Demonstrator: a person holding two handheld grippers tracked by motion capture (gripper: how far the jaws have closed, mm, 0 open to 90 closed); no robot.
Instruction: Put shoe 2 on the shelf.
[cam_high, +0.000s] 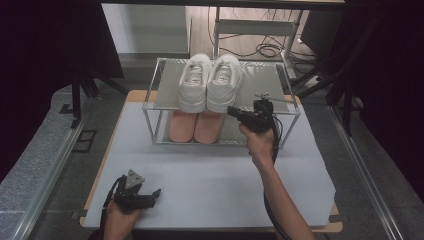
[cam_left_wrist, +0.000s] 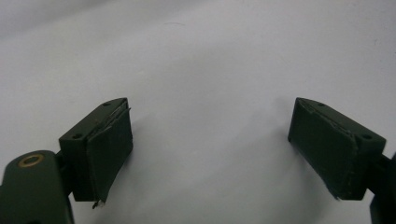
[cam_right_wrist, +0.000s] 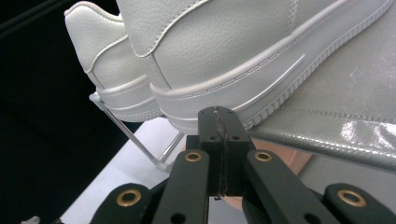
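Resting on the rack's top shelf, white leather sneakers; right hand-held gripper pressed together, empty.

Counted: four shoes, one rack, two grippers.

Found two white sneakers on the upper shelf of one two-tier rack, two pink shoes on the lower shelf (toes hidden), plus one left gripper and one right gripper, over one table.

A rack stands at the table's twelve o'clock. Two sneakers sit side by side on its top shelf, two more shoes directly beneath.
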